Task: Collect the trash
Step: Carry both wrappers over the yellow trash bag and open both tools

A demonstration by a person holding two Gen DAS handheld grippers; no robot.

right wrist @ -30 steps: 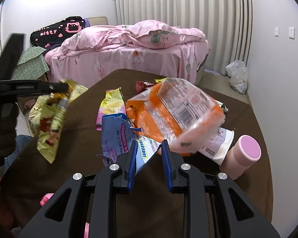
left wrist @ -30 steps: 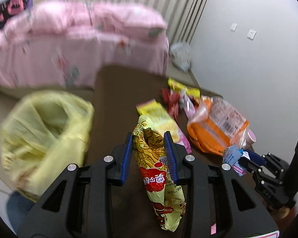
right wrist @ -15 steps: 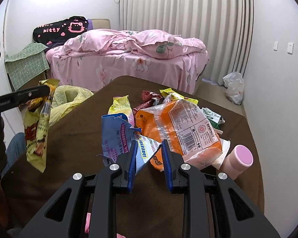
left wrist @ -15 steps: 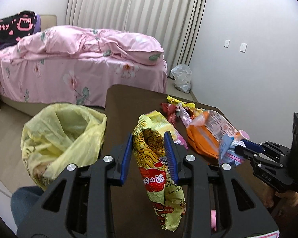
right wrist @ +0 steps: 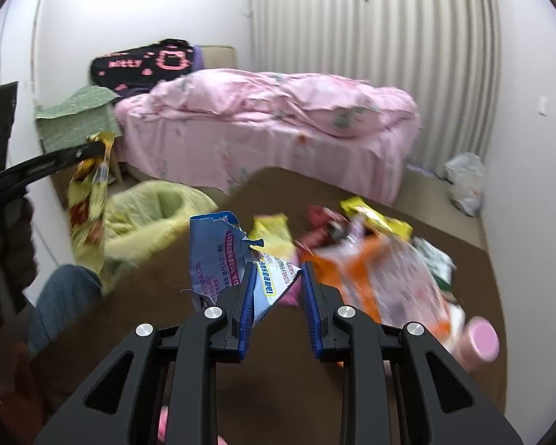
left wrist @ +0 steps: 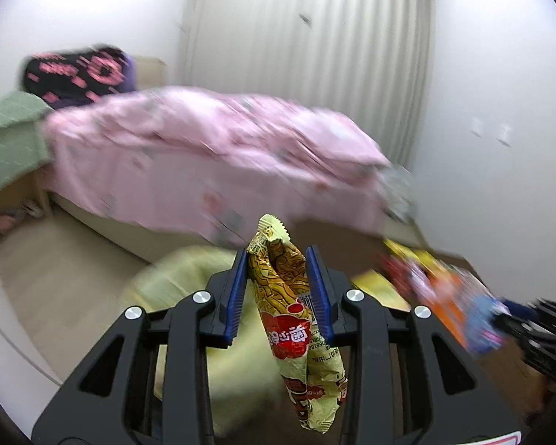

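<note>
Two tongs, each clamped on trash: left tongs [left wrist: 277, 278], narrowly parted, pinch a yellow noodle-snack wrapper [left wrist: 296, 330] hanging above the yellow trash bag [right wrist: 155, 218]; right tongs [right wrist: 276, 289], narrowly parted, grip a torn blue-white wrapper [right wrist: 229, 259] over the brown counter [right wrist: 463, 259]; printed characters too blurred to read; orange bag [right wrist: 385, 278] lies beside.

**Around me, beyond the job**

Ahead I see a bed [right wrist: 278, 126] under a rumpled pink duvet, a black Hello Kitty blanket [right wrist: 144, 63] at its head, pale pleated curtains [right wrist: 374, 22] behind, and a green checked cloth [right wrist: 78, 118] beside it.
</note>
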